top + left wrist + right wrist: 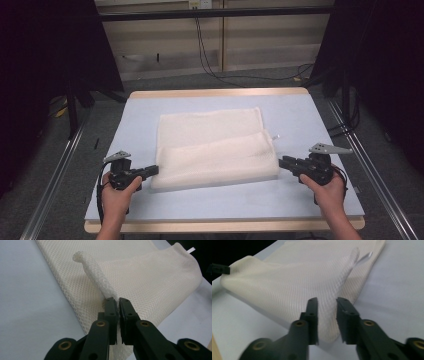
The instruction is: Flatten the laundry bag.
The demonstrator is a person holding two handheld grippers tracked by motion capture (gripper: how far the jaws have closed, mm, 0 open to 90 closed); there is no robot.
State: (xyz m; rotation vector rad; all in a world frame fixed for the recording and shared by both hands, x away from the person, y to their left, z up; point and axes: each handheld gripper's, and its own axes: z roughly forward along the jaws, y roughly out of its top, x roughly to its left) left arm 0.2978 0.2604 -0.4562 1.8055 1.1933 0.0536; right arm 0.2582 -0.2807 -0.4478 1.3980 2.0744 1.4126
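While we look down from the high view, we see a white mesh cloth (pixel 215 150) lying near the middle of a pale blue table (pixel 300 115), its near part folded back over the rest so that a doubled band runs across the front. Our left gripper (pixel 150 171) sits at the cloth's near left corner, held in the left hand (pixel 120 192), and in the left gripper view its jaws are pressed together on a raised ridge of the mesh, the netting pinched upward between them and running away as a narrow fold. Our right gripper (pixel 282 162), held in the right hand (pixel 327 192), sits at the near right corner; in the right gripper view its jaws stand apart with the edge of the cloth (pixel 294 282) lying between and just beyond them, and we cannot tell whether either jaw touches the fabric. A small white tag (pixel 274 136) pokes out from the cloth's right edge. Beyond the table we see a grey floor, black cables (pixel 210 60) trailing across it toward a light wall panel, and metal rails (pixel 55 165) flanking both sides of the table. Nothing lies on the table between the grippers and the cloth.
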